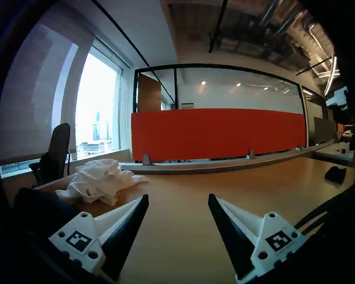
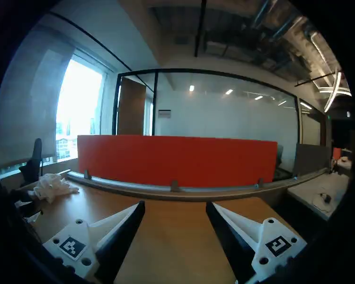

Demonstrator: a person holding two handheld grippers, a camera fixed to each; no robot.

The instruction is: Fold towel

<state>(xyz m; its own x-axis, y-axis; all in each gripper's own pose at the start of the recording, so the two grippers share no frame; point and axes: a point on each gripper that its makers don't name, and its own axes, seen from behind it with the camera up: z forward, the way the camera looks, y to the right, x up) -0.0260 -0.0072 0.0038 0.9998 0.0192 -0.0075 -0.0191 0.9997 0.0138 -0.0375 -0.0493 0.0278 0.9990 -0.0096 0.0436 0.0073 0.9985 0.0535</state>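
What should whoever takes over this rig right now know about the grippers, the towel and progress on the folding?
Left gripper: open, empty, low over the desk.
Right gripper: open, empty, facing the red divider.
Towel: crumpled heap on the desk, ahead and left of the left gripper; neither gripper touches it.
Done: nothing folded yet.
Left: reach the towel, spread it flat, fold it.

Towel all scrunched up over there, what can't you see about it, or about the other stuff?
Towel: left gripper view, crumpled, so its own folds hide its corners.
Same towel, right gripper view: too small and far off for detail.
Black thing on the desk, left gripper view: too dark and small to name.
Chair: left gripper view, the desk hides its lower part.
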